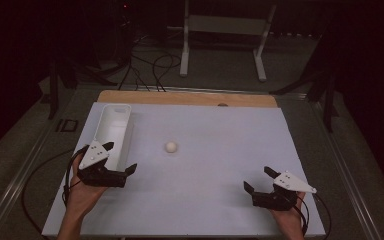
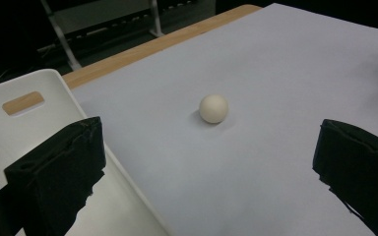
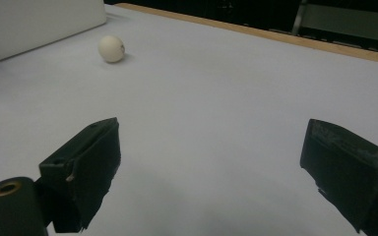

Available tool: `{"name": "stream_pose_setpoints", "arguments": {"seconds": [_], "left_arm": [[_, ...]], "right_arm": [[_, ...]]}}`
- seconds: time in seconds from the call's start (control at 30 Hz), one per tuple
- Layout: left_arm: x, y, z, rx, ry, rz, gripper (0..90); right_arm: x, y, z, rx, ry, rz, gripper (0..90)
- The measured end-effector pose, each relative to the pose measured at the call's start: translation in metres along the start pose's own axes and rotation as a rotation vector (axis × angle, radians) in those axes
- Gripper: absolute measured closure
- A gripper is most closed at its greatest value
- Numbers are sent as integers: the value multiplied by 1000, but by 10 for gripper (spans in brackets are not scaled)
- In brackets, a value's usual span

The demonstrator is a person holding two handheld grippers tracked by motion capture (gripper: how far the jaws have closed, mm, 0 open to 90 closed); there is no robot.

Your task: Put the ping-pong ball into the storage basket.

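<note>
A small white ball (image 1: 171, 147) (image 2: 213, 108) (image 3: 111, 48) rests on the white table sheet, a little left of centre. A long white bin (image 1: 114, 131) (image 2: 19, 128) lies along the sheet's left side. My left gripper (image 1: 120, 157) (image 2: 211, 167) is open at the near end of the bin, one jaw over the bin's rim and the other over the sheet, and the ball lies ahead of it. My right gripper (image 1: 259, 179) (image 3: 211, 172) is open low over the sheet at the near right, far from the ball, with nothing between its jaws.
The white sheet (image 1: 215, 150) covers a wooden table whose far edge (image 1: 190, 98) shows as a tan strip. Beyond it stand a white metal frame (image 1: 225, 30) and loose cables (image 1: 150, 70) on the dark floor.
</note>
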State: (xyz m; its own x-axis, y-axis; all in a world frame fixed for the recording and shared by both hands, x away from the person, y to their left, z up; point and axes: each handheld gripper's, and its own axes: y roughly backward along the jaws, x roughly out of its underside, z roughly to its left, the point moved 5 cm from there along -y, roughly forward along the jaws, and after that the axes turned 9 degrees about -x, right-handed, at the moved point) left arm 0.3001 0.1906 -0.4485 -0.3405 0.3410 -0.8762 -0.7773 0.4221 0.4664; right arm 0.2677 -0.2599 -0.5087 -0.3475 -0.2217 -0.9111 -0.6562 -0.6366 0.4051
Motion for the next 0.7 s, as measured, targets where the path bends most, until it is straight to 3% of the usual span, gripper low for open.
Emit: {"name": "stream_pose_setpoints", "arguments": {"seconds": [0.7], "left_arm": [[-20,-18,-6,18,-54,94,2]], "right_arm": [[0,-4,-1,-4,3,2,79]]}}
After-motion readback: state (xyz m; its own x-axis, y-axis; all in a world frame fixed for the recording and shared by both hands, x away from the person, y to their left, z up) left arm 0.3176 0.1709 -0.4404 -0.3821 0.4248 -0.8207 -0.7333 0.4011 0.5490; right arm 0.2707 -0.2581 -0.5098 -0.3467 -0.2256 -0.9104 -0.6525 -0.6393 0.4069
